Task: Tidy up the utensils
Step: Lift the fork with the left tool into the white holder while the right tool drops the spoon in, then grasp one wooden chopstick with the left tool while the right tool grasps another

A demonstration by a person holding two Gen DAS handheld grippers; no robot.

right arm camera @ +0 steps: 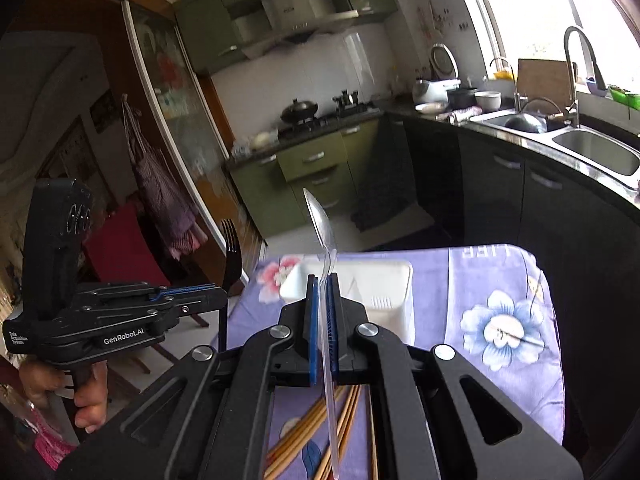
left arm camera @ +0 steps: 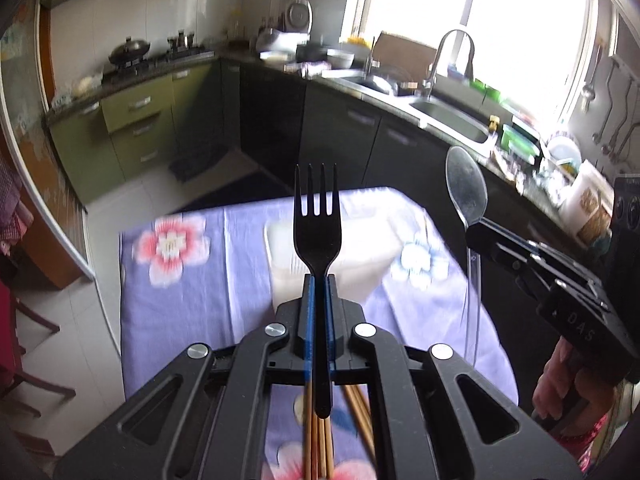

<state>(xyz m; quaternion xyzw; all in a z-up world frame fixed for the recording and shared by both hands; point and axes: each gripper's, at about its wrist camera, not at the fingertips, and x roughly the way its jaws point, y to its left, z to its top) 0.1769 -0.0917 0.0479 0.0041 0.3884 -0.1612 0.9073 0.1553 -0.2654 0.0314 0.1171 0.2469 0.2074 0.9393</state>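
Observation:
My left gripper (left arm camera: 319, 280) is shut on a black plastic fork (left arm camera: 317, 220), tines pointing up, held above the table. My right gripper (right arm camera: 323, 280) is shut on a clear plastic spoon (right arm camera: 320, 220), bowl upward. In the left wrist view the spoon (left arm camera: 466, 190) and the right gripper (left arm camera: 478, 236) show at the right. In the right wrist view the fork (right arm camera: 231, 248) and the left gripper (right arm camera: 222, 294) show at the left. A white utensil holder (right arm camera: 360, 280) stands on the table ahead, also blurred behind the fork (left arm camera: 360, 256). Several wooden chopsticks (right arm camera: 344, 432) lie on the cloth below.
The small table carries a purple flowered cloth (left arm camera: 180, 272). Beyond it runs a dark kitchen counter (left arm camera: 400, 96) with a sink (right arm camera: 592, 148) and tap under a bright window. Green drawers (right arm camera: 316, 168) and a stove stand at the back. A person's hand (right arm camera: 80, 396) holds the left tool.

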